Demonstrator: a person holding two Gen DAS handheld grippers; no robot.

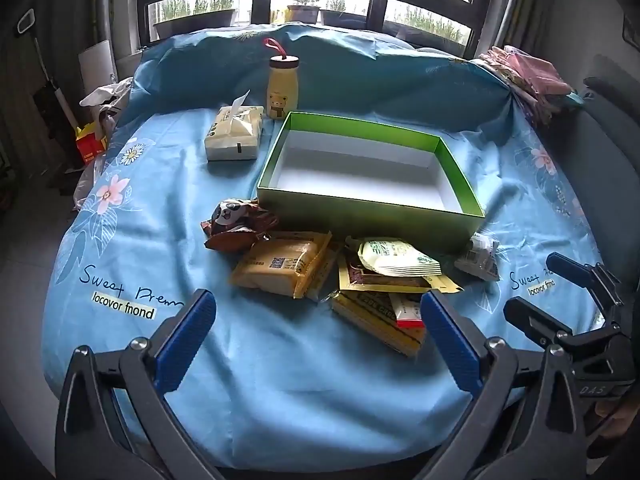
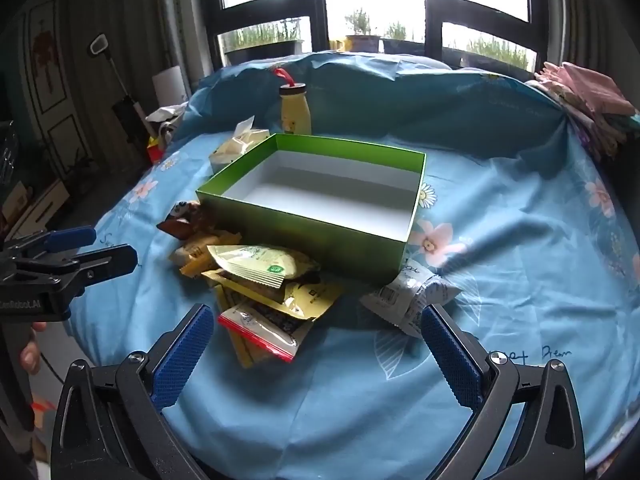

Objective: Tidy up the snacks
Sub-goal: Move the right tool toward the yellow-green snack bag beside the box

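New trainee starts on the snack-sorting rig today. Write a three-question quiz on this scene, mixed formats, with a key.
1. True or false: the green box already holds snacks.
2. Multiple choice: the tissue pack stands next to A) a yellow bear bottle, B) a red mug, C) a laptop.
3. Fill in: the left gripper and right gripper both have their jaws ____.

Key: 1 false, since its white floor is bare and the snack pile lies on the blue cloth in front of it. 2 A. 3 open.
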